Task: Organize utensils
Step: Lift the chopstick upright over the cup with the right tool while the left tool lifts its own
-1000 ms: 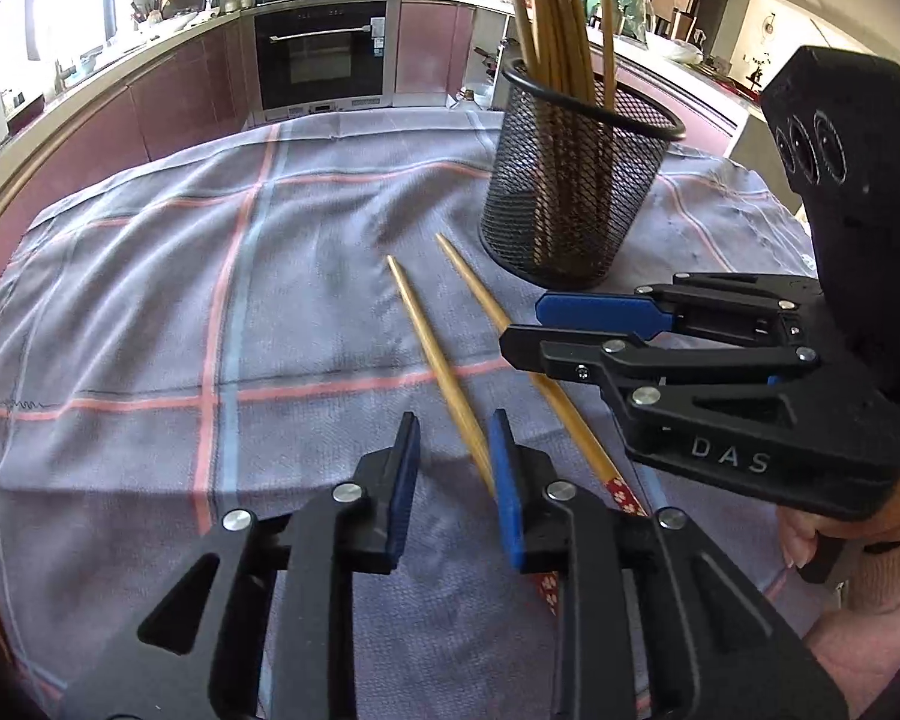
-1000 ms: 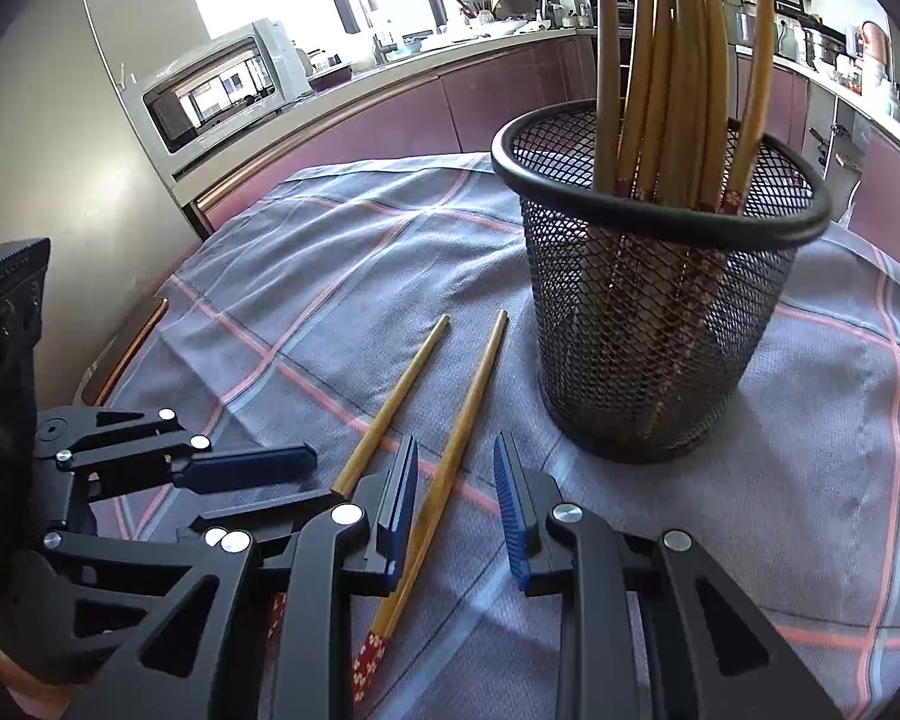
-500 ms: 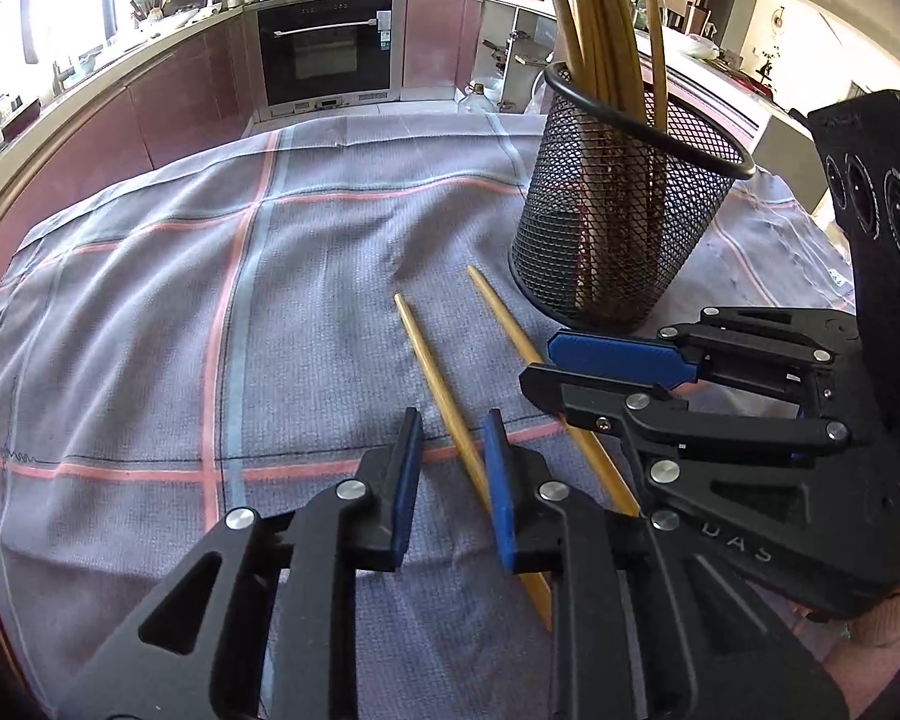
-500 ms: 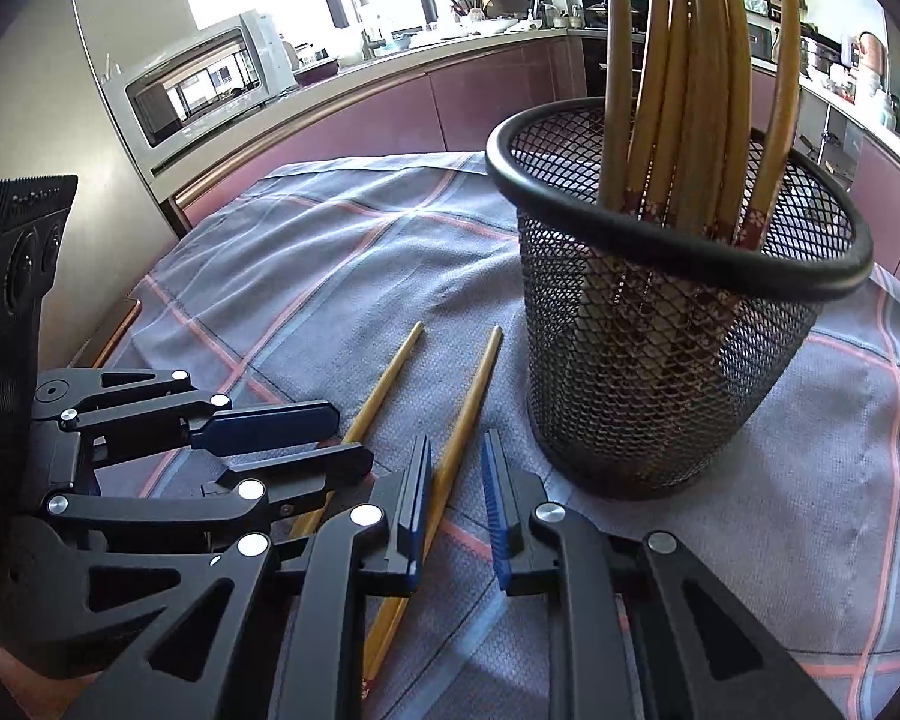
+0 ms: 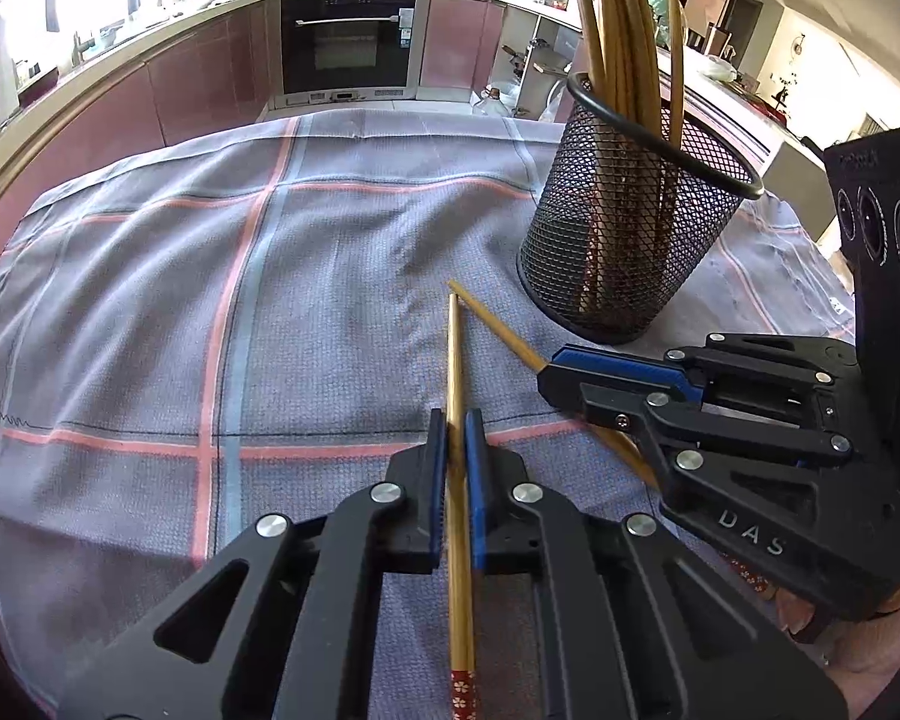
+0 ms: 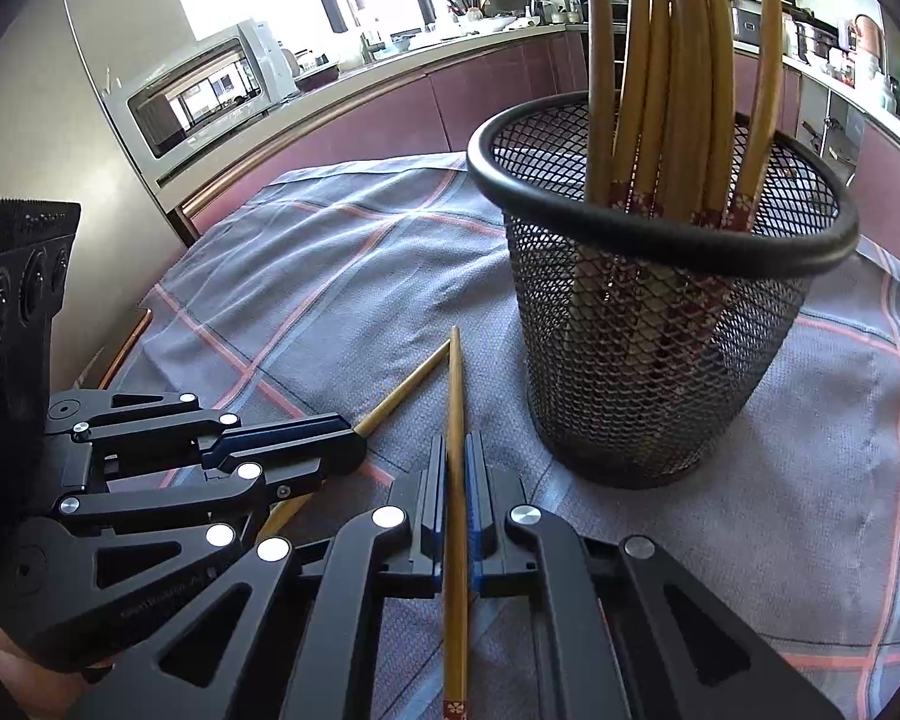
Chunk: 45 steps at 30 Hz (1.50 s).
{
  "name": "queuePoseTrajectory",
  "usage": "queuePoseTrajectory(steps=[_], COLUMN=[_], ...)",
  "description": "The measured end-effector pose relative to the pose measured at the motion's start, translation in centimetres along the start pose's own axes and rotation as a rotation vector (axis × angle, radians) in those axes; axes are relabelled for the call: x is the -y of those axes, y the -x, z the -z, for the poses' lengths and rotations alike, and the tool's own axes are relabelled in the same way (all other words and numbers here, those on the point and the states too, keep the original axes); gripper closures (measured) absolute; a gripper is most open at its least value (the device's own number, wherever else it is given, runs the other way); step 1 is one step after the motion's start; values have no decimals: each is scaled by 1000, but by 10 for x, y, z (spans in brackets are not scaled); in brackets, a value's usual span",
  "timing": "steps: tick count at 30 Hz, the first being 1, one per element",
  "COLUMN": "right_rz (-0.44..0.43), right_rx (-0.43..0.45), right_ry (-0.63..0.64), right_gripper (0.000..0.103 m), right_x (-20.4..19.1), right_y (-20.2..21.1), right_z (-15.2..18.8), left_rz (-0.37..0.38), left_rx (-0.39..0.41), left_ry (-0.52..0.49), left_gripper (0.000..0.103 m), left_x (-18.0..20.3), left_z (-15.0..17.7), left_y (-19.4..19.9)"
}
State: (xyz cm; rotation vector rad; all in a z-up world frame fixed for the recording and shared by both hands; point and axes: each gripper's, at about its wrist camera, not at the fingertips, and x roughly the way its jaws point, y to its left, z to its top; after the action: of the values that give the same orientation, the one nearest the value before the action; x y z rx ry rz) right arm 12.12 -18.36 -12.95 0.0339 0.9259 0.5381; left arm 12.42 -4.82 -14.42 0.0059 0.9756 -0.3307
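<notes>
Checked cloth [image 5: 150,300] is lying bare toward its left edge (mesh cup [image 5: 630,240] standing right); my left gripper [image 5: 456,438] and right gripper [image 6: 457,462] are each pinching one chopstick [image 5: 455,360] [image 6: 455,384].

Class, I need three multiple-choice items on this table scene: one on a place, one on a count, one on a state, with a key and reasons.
1. Where does the mesh cup stand?
A. on the checked cloth
B. on the oven
C. on the floor

2. How many chopsticks lie outside the cup?
A. none
B. two
C. five

3. How is the left gripper?
A. wide open
B. shut on a spoon
C. shut on a chopstick

Key: 1 A, its base rests on the cloth; 2 B, one chopstick sits in each gripper, the other in the right gripper; 3 C, both pads press the chopstick.
</notes>
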Motion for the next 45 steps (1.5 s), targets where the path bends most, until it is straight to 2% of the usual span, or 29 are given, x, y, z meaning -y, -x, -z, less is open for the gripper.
queuePoseTrajectory(steps=[7, 18, 45], right_rz=[-47, -114, -125], right_rx=[23, 113, 250], right_ry=[-11, -6, -10], right_gripper=[98, 98, 98], right_x=[3, 1, 3], right_y=[15, 53, 105], right_z=[4, 6, 2], left_rz=[10, 29, 66], left_rx=[16, 80, 188], left_ry=[14, 17, 4], left_gripper=[96, 96, 96], left_x=[-2, -2, 9], left_z=[1, -1, -4], left_y=[10, 41, 96])
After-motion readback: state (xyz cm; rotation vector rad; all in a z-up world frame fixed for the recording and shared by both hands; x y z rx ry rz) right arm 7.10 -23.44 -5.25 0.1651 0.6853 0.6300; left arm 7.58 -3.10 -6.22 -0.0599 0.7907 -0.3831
